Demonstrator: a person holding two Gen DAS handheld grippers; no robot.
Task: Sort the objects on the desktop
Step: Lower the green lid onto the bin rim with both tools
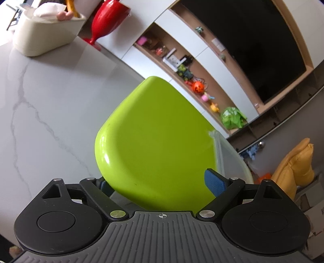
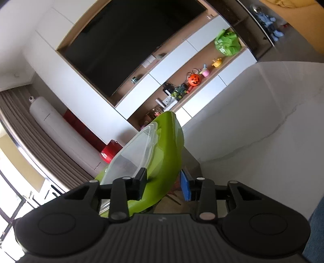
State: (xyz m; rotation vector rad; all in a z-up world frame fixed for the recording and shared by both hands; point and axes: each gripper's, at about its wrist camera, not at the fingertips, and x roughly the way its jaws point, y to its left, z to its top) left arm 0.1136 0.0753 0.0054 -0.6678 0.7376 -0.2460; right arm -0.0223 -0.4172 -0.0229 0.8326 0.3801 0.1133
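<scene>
A lime-green box [image 1: 154, 141] with a clear lid [image 1: 228, 159] hangs tilted in the air over the table's edge, its underside filling the left wrist view. My left gripper [image 1: 159, 182] stands wide, with the box between its blue pads [image 1: 214, 180]. The left pad is mostly hidden behind the box, and I see no firm press, so this gripper is open. In the right wrist view the green box [image 2: 166, 153] stands on edge with its clear lid [image 2: 131, 157] facing left. My right gripper [image 2: 163, 182] is shut on its near edge, black finger on the lid side and blue pad on the green side.
The white marble table [image 1: 50, 105] stretches left and ahead; it also shows in the right wrist view [image 2: 263, 145]. A cream container [image 1: 44, 34] holding white tissue stands at the far left corner. Beyond are a red chair [image 1: 109, 18], a toy shelf [image 1: 194, 85] and a dark screen [image 1: 253, 44].
</scene>
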